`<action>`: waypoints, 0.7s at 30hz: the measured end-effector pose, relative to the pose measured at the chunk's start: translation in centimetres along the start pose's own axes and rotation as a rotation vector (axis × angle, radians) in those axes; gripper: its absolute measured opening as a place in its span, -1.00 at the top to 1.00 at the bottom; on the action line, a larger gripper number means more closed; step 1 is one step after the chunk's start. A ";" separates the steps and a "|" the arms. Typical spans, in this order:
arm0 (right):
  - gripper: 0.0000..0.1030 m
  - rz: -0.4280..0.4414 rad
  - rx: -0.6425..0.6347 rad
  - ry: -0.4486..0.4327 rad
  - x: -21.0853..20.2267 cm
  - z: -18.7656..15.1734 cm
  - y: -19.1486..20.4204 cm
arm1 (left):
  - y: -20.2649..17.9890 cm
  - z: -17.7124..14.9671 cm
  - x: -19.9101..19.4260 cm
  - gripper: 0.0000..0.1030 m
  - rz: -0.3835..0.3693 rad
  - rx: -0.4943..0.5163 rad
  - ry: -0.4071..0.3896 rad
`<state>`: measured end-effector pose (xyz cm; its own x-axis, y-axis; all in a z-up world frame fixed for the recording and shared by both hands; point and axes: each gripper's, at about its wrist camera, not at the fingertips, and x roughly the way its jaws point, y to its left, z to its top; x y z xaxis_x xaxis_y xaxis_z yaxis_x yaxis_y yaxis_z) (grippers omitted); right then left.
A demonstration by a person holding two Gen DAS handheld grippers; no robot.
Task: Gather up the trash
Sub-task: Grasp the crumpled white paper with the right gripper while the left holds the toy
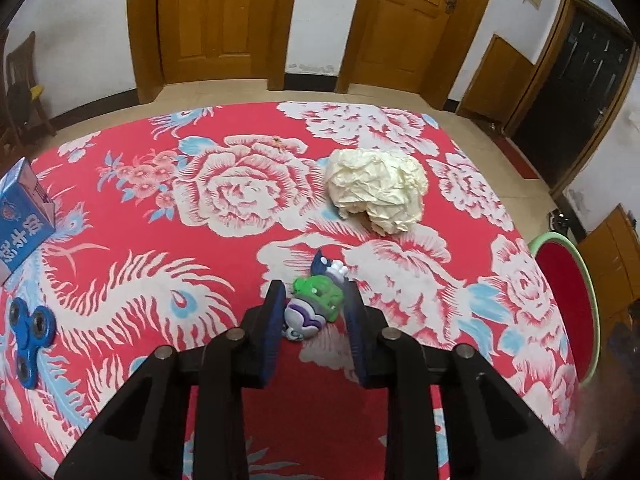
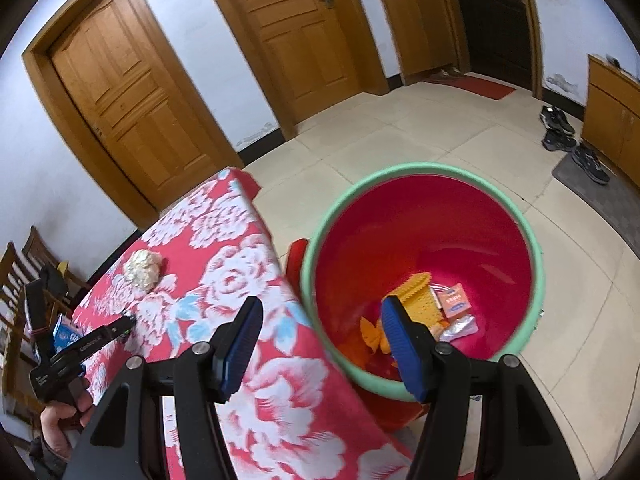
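Observation:
My left gripper (image 1: pixel 314 294) has its jaws around a small green, white and purple wrapper or toy piece (image 1: pixel 316 300) lying on the red flowered tablecloth (image 1: pixel 160 240); the pads stand close on both sides, contact unclear. A crumpled cream paper ball (image 1: pixel 376 190) lies beyond it, and it also shows in the right wrist view (image 2: pixel 142 269). My right gripper (image 2: pixel 320 312) is open and empty, held above the table's edge and the red bin with a green rim (image 2: pixel 536 240). The bin holds several pieces of trash (image 2: pixel 432 312).
A blue carton (image 1: pixel 22 220) and a blue fidget spinner (image 1: pixel 30 330) lie at the table's left. The bin's rim shows at the table's right edge (image 1: pixel 588 280). Wooden doors, chairs and shoes (image 2: pixel 572 140) stand on the tiled floor beyond.

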<state>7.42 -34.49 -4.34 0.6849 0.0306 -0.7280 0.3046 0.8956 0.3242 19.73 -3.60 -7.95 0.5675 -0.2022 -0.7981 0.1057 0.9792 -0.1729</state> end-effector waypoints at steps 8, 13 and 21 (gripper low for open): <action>-0.25 0.077 -0.106 0.030 1.3 0.6 5.2 | 1.6 0.3 -1.5 0.44 0.000 -0.065 -0.063; -0.26 0.119 -0.166 0.054 2.8 0.8 8.8 | 4.3 0.9 -1.6 0.44 0.041 -0.156 -0.073; -0.26 0.173 -0.256 0.090 6.1 1.0 14.3 | 8.0 1.4 -2.7 0.44 0.132 -0.260 -0.134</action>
<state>16.58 -21.98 -3.52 0.6470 0.2212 -0.7297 0.0043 0.9559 0.2937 20.14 4.81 -6.35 0.6668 -0.0532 -0.7433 -0.1782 0.9571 -0.2283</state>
